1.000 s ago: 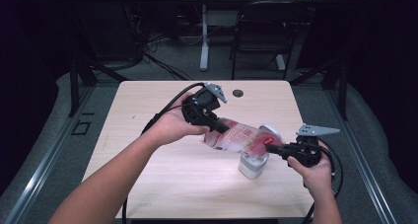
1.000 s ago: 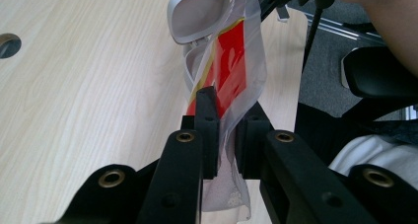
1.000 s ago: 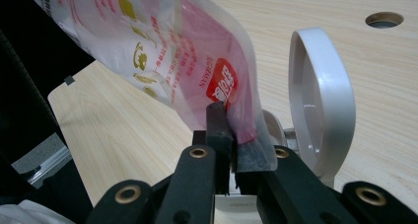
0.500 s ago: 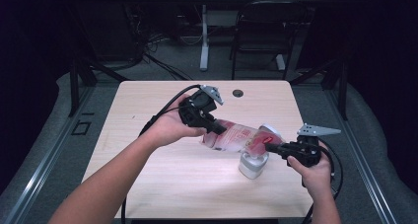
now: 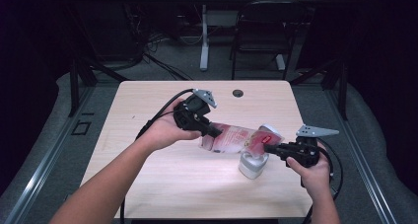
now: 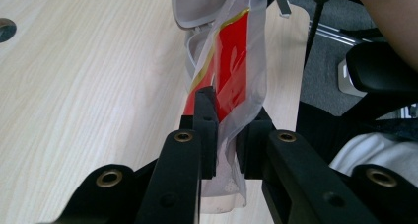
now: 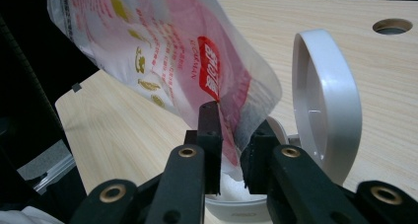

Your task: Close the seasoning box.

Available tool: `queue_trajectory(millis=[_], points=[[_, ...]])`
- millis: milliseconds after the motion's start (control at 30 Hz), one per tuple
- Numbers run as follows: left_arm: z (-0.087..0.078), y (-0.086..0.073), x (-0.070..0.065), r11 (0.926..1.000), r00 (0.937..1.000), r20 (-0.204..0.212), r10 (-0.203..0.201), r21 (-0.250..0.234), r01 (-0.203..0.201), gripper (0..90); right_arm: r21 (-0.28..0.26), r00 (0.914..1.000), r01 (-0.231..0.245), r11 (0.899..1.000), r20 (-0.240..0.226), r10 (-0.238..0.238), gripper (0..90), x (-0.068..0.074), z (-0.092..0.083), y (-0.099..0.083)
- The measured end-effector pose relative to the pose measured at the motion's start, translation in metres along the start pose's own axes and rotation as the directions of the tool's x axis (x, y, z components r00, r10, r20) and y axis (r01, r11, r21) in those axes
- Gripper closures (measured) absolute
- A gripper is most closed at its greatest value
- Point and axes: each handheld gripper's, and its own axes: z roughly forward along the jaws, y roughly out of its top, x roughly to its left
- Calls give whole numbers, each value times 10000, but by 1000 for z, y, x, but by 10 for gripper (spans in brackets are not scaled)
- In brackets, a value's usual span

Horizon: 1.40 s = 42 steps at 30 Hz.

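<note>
Pouch held over the open jar

Left gripper (image 5: 216,132) pinches the pouch (image 5: 231,137); right gripper's (image 5: 268,148) jaws, just opening, still straddle its corner above the white jar (image 5: 253,166), center-right.

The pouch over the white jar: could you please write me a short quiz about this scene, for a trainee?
1. True or false: the lid of the white jar is closed.
2. Which end of the red and clear pouch hangs over the jar?
A. the end at the right gripper
B. the end at the left gripper
C. neither end
3. What dark round mark lies in the table near its far edge?

Key
1. False: the lid stands open on its hinge.
2. A. The jaws of the right gripper, with the pouch between them, have just been opening.
3. A hole in the tabletop.
</note>
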Motion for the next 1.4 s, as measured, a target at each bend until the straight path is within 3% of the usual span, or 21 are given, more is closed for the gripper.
queue_trajectory(millis=[600, 1000, 1400], points=[[3, -19, 6, 9996, 9996, -67, -291, -17, 291, 766, -484, 9987, 508, 9975, 114, -503, 868, 7, 1, 1], [6, -36, 11, 9988, 9990, 111, -441, -184, 443, 738, -389, 9927, 1196, 9921, 190, -1190, 898, 15, 0, 5], [6, -43, 12, 9982, 9986, 124, -519, -286, 523, 713, -433, 9893, 1453, 9884, 225, -1444, 900, 21, 0, 7]])
